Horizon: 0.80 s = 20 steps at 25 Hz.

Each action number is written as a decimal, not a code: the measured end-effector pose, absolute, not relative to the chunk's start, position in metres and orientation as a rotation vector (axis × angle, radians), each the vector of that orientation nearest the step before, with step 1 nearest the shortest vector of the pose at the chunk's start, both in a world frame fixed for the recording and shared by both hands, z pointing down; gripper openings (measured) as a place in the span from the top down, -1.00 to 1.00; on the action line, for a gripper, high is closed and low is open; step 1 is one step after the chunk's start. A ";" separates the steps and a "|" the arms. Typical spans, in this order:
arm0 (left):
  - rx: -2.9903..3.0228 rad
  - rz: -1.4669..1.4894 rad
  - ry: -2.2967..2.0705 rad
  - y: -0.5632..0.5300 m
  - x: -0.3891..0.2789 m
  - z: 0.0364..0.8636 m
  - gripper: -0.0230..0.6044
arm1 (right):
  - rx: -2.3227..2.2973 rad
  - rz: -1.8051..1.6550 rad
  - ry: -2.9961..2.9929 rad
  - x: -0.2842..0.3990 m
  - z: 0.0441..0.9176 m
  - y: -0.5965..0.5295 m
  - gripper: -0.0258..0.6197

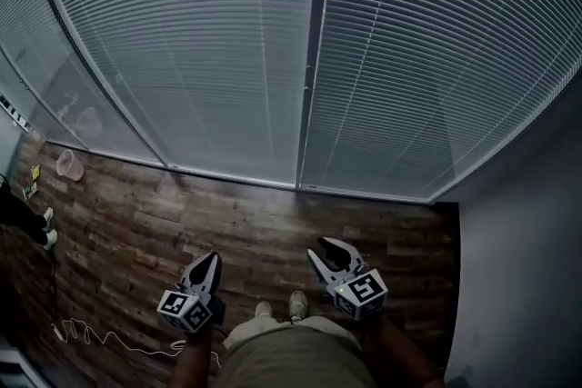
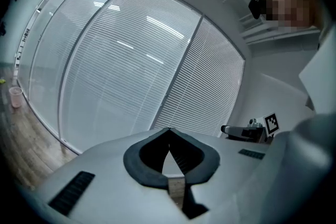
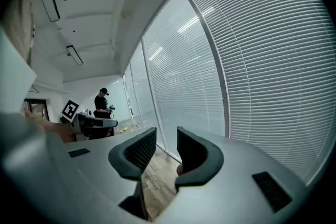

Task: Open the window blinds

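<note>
**Blinds are all shut, the work is not begun**

The window blinds (image 1: 182,41) hang in front of me, fully lowered, and their slats lie flat and closed over the glass from top to bottom. Two wide panels stand side by side with a dark frame post (image 1: 314,50) between them, and more panels continue to the left. I judge that nothing of the task is done yet. Everything is left: to reach the blinds, to find their control and to work it. I cannot make out a cord or a wand in any view.

My left gripper (image 1: 211,259) has its jaws pressed together at the tips, with nothing in them. My right gripper (image 1: 325,248) has its jaws a little apart, and between them I see only floor, so it holds nothing too. Both are well apart from the blinds.

The floor (image 1: 255,223) is dark wood planks. A pink container (image 1: 69,164) stands near the glass at the left, and a thin white cable (image 1: 118,341) lies loose beside me. A plain grey wall (image 1: 518,250) closes the right side. Another person (image 3: 102,105) stands far down the room.
</note>
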<state>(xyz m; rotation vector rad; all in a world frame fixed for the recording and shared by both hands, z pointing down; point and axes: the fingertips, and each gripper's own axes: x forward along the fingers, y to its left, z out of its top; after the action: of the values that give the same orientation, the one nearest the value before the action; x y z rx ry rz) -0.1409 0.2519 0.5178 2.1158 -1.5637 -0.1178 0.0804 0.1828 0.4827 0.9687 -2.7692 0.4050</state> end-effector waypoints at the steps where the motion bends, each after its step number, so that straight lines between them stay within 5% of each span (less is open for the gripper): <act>1: 2.100 -0.124 -1.570 0.251 -0.138 0.515 0.87 | 0.963 0.403 -2.770 0.083 0.479 0.180 0.53; 20: 2.057 -0.150 -1.613 0.244 -0.103 0.526 0.87 | 0.919 0.399 -2.773 0.115 0.500 0.157 0.53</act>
<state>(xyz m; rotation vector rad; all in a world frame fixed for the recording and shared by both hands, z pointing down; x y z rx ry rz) -0.1026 0.2444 0.5260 2.0568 -1.6131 -0.1505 0.1152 0.1567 0.4997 0.9189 -2.7727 0.3989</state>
